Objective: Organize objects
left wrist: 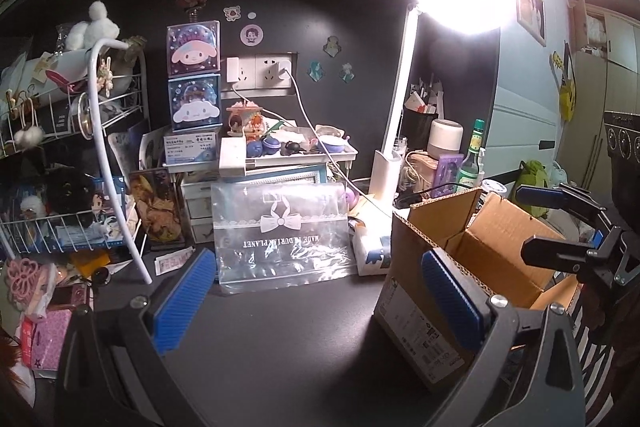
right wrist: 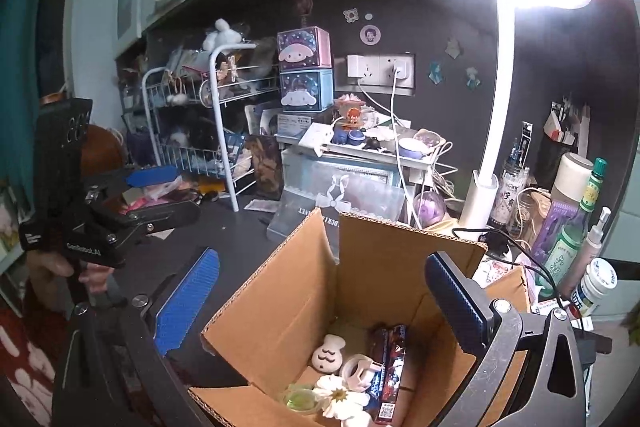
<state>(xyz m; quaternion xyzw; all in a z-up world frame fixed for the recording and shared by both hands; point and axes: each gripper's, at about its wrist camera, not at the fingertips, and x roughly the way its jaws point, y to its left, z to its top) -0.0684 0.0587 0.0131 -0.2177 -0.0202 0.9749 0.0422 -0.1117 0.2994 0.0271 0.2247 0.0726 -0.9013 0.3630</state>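
Note:
An open cardboard box (right wrist: 384,255) stands on the dark desk and also shows in the left wrist view (left wrist: 492,247). Inside lie a cream figurine (right wrist: 330,353), a white flower (right wrist: 340,397), a green piece (right wrist: 300,397) and a dark red packet (right wrist: 390,367). My right gripper (right wrist: 320,295) is open and empty above the box's near side; it also shows in the left wrist view (left wrist: 540,223). My left gripper (left wrist: 320,297) is open and empty over the bare desk left of the box; it also shows in the right wrist view (right wrist: 160,193).
A clear plastic bag with a bow print (left wrist: 280,227) leans at the desk's back. A white wire rack (left wrist: 80,147) full of plush toys stands left. A lit white desk lamp (left wrist: 390,155), bottles (right wrist: 576,227) and cables crowd the right. A tray of trinkets (left wrist: 300,147) sits on small drawers.

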